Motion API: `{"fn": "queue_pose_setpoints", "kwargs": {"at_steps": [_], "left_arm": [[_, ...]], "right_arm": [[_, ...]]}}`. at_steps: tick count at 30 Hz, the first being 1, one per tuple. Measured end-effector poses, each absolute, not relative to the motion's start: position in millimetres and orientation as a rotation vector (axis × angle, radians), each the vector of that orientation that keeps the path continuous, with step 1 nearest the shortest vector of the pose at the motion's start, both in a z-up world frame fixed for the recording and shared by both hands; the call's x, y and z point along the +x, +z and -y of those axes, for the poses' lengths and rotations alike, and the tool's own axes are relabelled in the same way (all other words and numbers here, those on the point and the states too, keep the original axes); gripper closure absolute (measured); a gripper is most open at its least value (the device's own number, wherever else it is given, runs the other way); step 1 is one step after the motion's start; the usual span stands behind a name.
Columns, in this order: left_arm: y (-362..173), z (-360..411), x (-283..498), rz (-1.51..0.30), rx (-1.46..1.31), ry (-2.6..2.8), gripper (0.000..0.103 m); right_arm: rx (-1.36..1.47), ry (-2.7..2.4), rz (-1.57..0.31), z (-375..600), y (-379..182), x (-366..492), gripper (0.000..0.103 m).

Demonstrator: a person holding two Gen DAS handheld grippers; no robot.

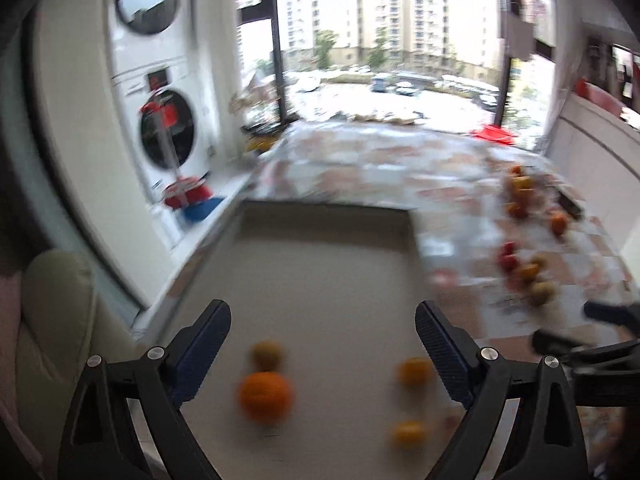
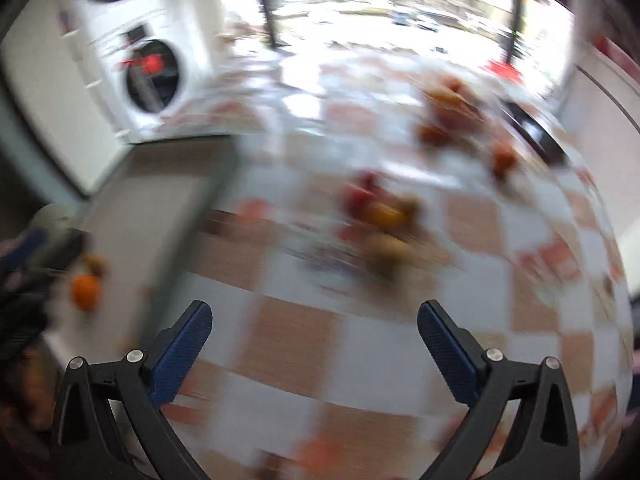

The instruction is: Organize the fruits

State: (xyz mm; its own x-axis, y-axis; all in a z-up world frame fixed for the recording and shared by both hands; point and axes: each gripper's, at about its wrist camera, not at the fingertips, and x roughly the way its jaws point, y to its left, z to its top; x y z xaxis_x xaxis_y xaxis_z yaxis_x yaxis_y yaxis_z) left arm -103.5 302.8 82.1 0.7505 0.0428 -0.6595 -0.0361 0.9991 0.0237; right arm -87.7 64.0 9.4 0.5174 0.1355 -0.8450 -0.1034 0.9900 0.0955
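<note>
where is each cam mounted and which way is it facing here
Left wrist: sits on the left gripper, looking down over the grey tray toward the window; its open fingers show, the right gripper at the edge.
Right wrist: sits on the right gripper, looking down at the checkered tablecloth; open fingers show.
Shared: tray, big orange, loose fruit pile, washing machine.

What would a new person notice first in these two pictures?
Probably the big orange lying on the pale tray, between the wide-open fingers of the left gripper. Next come the blurred red and yellow fruits scattered on the checked tablecloth ahead of the open, empty right gripper. At the left stand stacked white washing machines.
</note>
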Motion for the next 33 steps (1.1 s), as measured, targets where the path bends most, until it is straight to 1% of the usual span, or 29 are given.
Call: {"fn": "queue_pose_setpoints", "kwargs": {"at_steps": [2, 5, 8, 12, 16, 18, 20, 22, 26, 33], "left_arm": [[88, -274, -105, -0.713, 0.031, -0.027, 0.009], [85, -227, -105, -0.755, 0.091, -0.126, 0.009], [70, -188, -104, -0.791, 0.135, -0.168, 0.009], [38, -156, -96, -0.875, 0.188, -0.162, 0.009], [13, -155, -86, -0.931, 0.211, -0.113, 0.009], [11, -162, -86, -0.911, 0.192, -0.101, 0.002], [9, -172, -85, -0.913, 0.163, -0.091, 0.001], [5, -180, -84, -0.927, 0.096, -0.105, 0.001], [3, -176, -90, -0.895, 0.105, -0.080, 0.001], [4, -175, -89, -0.895, 0.100, -0.082, 0.001]], "right_arm": [[0.078, 0.082, -1.053, -33, -6, -89, 0.000], [0.112, -0.017, -1.080, 15, -22, -95, 0.000], [0.088, -0.115, -1.056, 55, -26, -104, 0.000], [0.089, -0.149, -1.026, 85, -28, -114, 0.001], [0.068, -0.133, -0.977, 85, -28, -116, 0.000], [0.065, -0.133, -0.957, 84, -28, -117, 0.000], [0.064, -0.134, -0.950, 81, -27, -114, 0.000], [0.064, -0.133, -0.947, 79, -26, -116, 0.000], [0.067, -0.134, -0.945, 79, -26, -115, 0.000], [0.068, -0.135, -0.944, 79, -26, -117, 0.000]]}}
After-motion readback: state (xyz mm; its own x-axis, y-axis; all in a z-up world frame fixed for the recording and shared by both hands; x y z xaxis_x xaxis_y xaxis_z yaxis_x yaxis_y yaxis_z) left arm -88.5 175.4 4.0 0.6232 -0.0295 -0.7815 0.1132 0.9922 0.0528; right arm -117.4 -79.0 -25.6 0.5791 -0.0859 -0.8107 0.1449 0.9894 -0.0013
